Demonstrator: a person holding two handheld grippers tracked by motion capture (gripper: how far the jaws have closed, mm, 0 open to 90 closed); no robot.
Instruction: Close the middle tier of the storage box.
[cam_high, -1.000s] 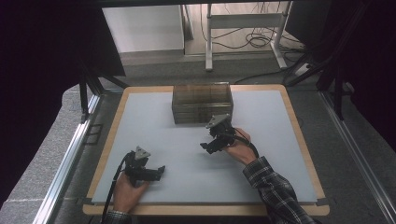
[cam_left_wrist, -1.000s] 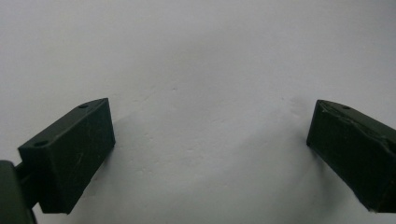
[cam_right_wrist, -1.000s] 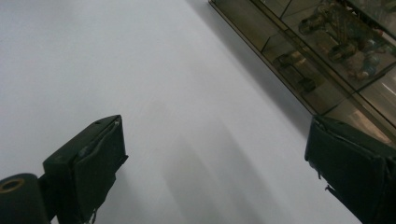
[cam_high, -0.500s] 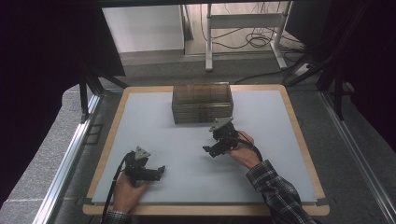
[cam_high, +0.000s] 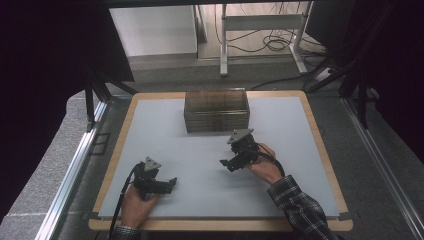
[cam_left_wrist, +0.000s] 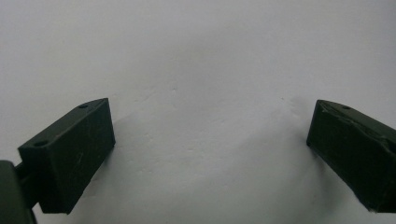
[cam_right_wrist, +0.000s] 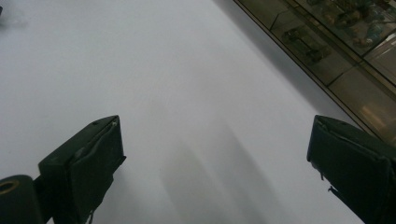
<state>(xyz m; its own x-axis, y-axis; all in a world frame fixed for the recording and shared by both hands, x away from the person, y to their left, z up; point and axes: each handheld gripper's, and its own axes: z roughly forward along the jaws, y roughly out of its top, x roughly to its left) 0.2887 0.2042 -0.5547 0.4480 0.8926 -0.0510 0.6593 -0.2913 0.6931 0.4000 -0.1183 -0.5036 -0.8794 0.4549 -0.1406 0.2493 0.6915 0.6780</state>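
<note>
Table (cam_high: 150, 130): pale grey top with a wooden rim. A clear brownish box (cam_high: 216, 110) sits at the far middle of it, walls see-through, with layered compartments inside; contents too small to tell from the high view.

Right gripper (cam_high: 231, 162): held in the person's right hand (cam_high: 264, 162), plaid sleeve (cam_high: 300, 210) behind it. It hangs over bare table just in front of the box, near its front right corner but not touching it, jaws pointing left and toward the person. Grey three-cornered plate on top. In the right gripper view the jaws stand wide apart with nothing between them, only grey surface below; the box (cam_right_wrist: 336, 42) runs across the upper right corner, and small dark items show through its wall, too blurred to name.

Left gripper (cam_high: 170, 182): in the left hand (cam_high: 136, 202) at the near left of the table, well apart from the box and from the other gripper, jaws pointing right. Cable trails back toward the person. In the left gripper view the jaws are spread wide and empty, close above the bare tabletop (cam_left_wrist: 201, 60), their shadows falling on it.
</note>
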